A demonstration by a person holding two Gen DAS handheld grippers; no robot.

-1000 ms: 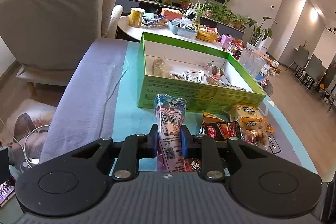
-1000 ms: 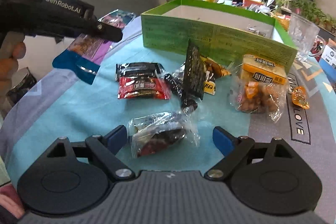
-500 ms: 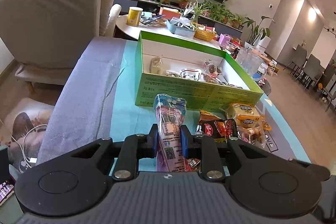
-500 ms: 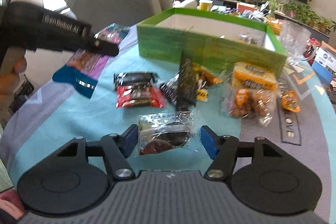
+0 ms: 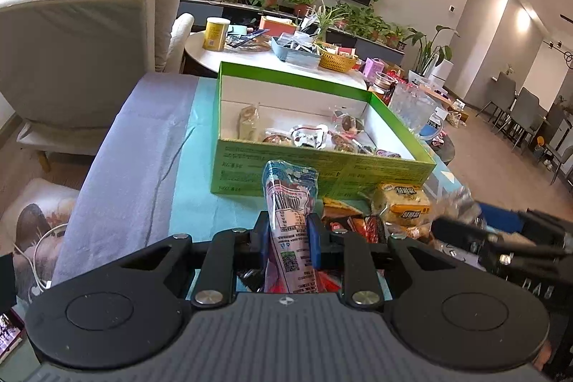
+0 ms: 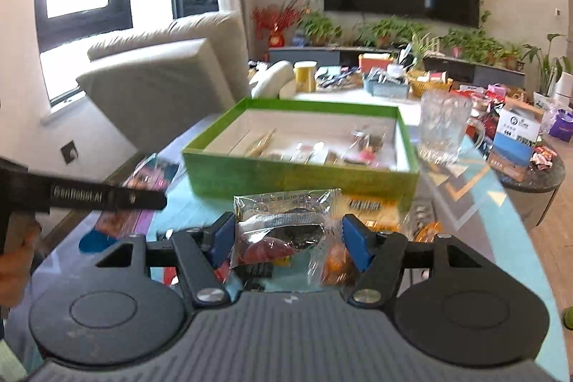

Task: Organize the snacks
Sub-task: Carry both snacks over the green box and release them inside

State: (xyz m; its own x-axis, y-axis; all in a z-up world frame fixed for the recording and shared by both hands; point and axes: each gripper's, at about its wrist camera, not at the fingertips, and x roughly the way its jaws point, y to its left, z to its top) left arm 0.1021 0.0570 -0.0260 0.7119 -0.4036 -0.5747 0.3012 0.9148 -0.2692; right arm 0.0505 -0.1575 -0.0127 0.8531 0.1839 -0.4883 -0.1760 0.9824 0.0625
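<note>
Green box [image 5: 322, 167] holds wrapped snacks [image 5: 308, 136] (both tongs clamp packets).

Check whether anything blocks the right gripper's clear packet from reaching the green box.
Nothing visible blocks it. The clear packet, held in the right gripper, faces the open-topped green box; only the box's near wall must be cleared.

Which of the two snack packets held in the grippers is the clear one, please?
The wide clear packet in the right gripper; the left gripper holds a tall printed blue-topped packet.
</note>
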